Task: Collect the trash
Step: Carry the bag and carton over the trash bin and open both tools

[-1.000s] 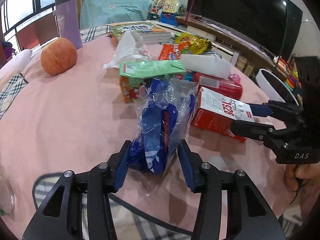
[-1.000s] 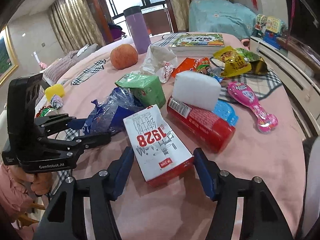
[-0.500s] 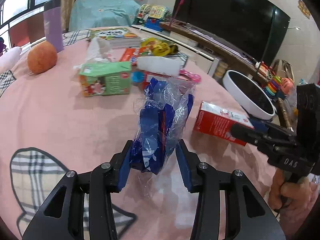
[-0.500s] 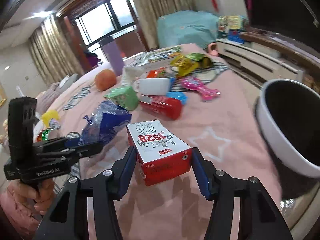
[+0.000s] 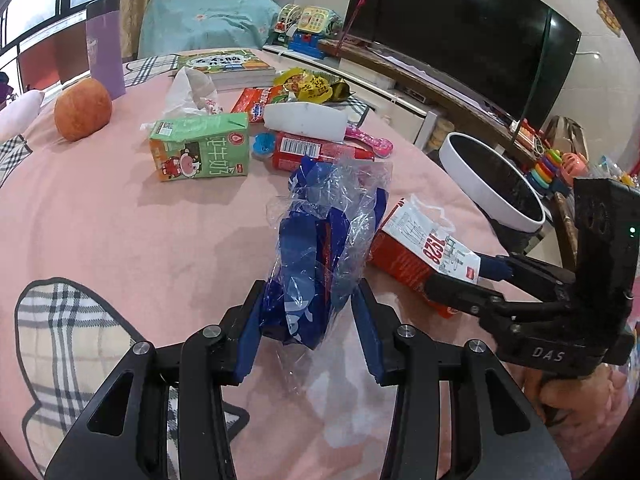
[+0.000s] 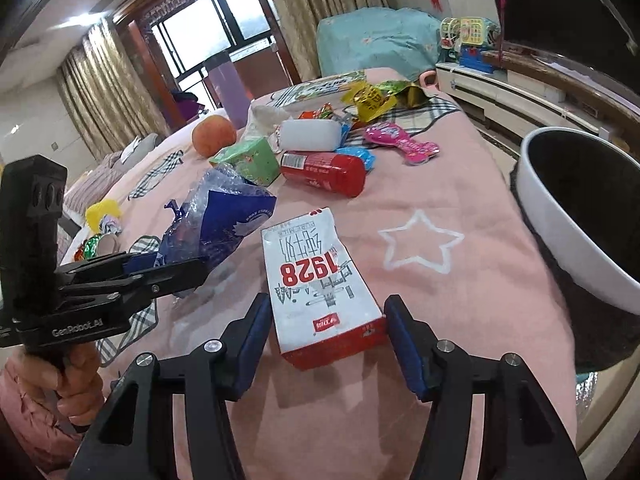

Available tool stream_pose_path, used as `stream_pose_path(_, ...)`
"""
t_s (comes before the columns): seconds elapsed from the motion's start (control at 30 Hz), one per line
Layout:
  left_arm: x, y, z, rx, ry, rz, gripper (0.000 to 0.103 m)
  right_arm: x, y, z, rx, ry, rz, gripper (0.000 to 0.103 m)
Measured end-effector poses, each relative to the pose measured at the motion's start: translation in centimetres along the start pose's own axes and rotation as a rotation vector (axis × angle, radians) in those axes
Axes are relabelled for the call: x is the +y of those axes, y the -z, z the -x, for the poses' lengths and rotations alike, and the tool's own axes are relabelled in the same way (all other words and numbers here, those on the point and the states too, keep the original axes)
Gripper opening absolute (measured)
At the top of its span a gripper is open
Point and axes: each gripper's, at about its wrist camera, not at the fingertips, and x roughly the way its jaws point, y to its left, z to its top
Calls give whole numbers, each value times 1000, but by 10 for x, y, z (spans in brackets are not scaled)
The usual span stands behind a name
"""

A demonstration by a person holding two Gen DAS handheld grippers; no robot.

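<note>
Pink tablecloth [image 5: 120, 220] over a round table, in a living room with one black television [image 5: 460, 32] behind.

- One purple tumbler [image 5: 104, 44], upright at far left.
- One orange-red round fruit [image 5: 83, 109], just beside the tumbler.
- One crumpled white tissue [image 5: 188, 92].
- One green milk carton [image 5: 200, 148], lying on its side, with Chinese print and a cartoon cow.
- One picture book [image 5: 228, 66], lying flat at the far edge.
- One white foam block [image 5: 304, 120], resting on one red cylindrical can [image 5: 316, 150] with a barcode.
- One crumpled blue-and-clear plastic bag [image 5: 320, 248], standing upright, its base clamped in the left gripper [image 5: 308, 336]. The gripper body read "GenRobot.AI" in the right wrist view.
- One red-and-white milk carton [image 5: 420, 248], printed "1928", near the table's right edge. It sat between the pads of the right gripper [image 6: 328, 340], both pads against its sides. The jaws had just been easing slightly wider. The gripper body read "DAS".
- One white round bin with a dark interior [image 5: 492, 184], beyond the table's right edge, near the "1928" carton.
</note>
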Motion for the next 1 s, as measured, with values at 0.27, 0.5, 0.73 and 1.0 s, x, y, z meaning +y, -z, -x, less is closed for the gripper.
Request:
stream_pose_path(0.27, -17, -4, -4, 3, 22, -21, 42, -8, 4, 5, -24, 40, -26, 58)
stream_pose_path(0.5, -54, -15, -16, 12, 72, -75, 42, -43, 4, 43, -102, 100, -127, 54)
stream_pose_path(0.73, -89, -29, -25, 13, 113, -127, 42, -78, 3, 86, -193, 156, -212, 53)
stream_pose_path(1.0, -124, -46, -38, 23, 138, -166, 42, -109, 3, 111, -248, 214, -274, 53)
